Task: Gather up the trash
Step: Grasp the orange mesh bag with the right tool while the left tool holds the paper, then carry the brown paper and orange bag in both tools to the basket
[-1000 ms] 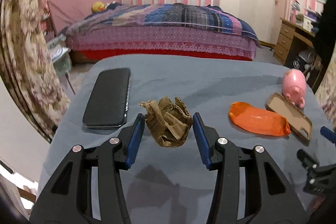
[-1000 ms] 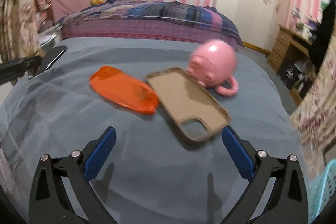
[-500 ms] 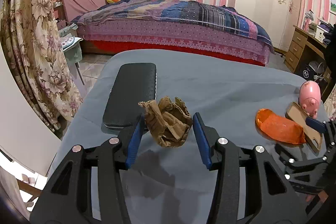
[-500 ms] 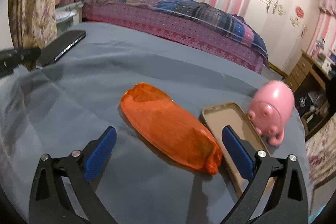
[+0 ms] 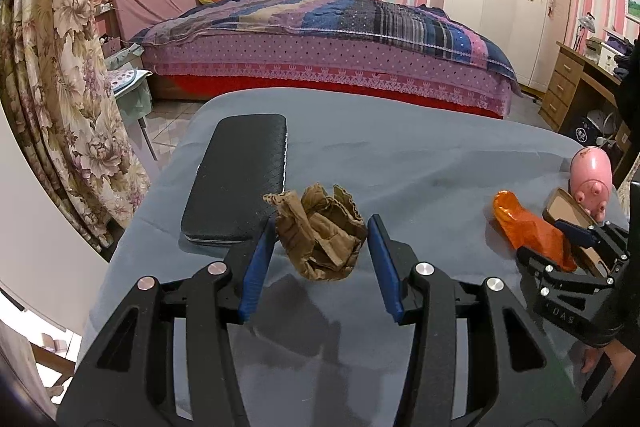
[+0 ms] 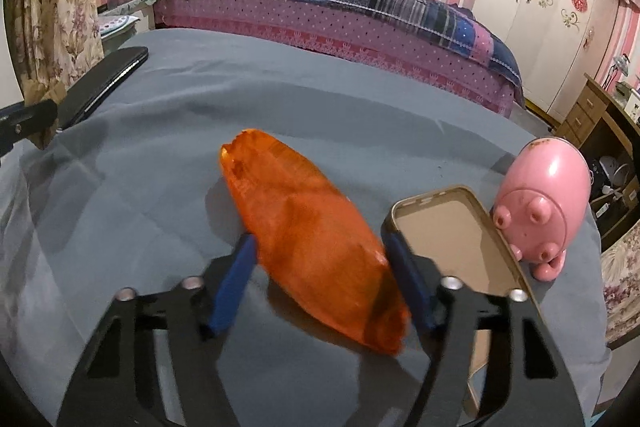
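Both grippers work over a grey-covered table (image 5: pixel 420 163). Closing now, the right gripper (image 6: pixel 320 279) has its blue pads on either side of the orange wrapper (image 6: pixel 308 239), near the table's right edge; the pads look at or just short of its sides, and blur hides whether they press yet. The left gripper (image 5: pixel 322 255) sits clamped on a crumpled brown paper wad (image 5: pixel 320 231), lifted a little above the cloth near the left edge, just beside a black case (image 5: pixel 238 183).

Out from the right gripper, a tan phone case (image 6: pixel 452 239) lies just beside the wrapper's right flank, with a pink piggy bank (image 6: pixel 544 207) touching its far side.

Risks, as I judge them: the right pad runs close to the phone case's rim, so it could catch that rim and drag the case along, or nudge the piggy bank toward the table edge. The wrapper looks thin and slick; pinched across its middle it may crumple and slip out.

The wrapper's long axis runs diagonally, its far end pointing toward the table's far left, its near end toward the gripper's right side. The jaws close roughly across that axis.
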{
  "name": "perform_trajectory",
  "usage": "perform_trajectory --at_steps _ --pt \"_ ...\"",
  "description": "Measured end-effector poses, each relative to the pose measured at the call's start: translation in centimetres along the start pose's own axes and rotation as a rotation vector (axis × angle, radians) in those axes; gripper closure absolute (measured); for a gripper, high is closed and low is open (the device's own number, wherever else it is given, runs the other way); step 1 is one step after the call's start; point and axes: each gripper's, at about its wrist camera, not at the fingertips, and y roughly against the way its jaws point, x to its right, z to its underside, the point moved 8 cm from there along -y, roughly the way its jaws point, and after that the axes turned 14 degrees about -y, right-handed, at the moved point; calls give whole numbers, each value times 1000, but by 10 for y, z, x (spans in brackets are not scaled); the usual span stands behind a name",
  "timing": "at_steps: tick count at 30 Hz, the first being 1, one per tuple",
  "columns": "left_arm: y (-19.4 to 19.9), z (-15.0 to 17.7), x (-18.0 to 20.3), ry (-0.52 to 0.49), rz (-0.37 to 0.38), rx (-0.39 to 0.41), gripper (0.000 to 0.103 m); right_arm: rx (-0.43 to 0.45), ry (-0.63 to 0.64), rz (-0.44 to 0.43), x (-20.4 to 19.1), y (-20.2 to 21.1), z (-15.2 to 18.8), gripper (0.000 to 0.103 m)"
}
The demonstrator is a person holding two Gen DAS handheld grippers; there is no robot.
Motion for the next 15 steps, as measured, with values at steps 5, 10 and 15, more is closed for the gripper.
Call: perform_trajectory --at_steps 5,10,15 --pt "0 -1 3 -4 1 3 56 16 9 1 2 1 -3 66" --pt "0 -2 7 -23 -3 0 56 42 3 1 8 8 -6 86" --pt "3 -7 15 -40 5 9 56 61 -13 -3 19 21 -4 90"
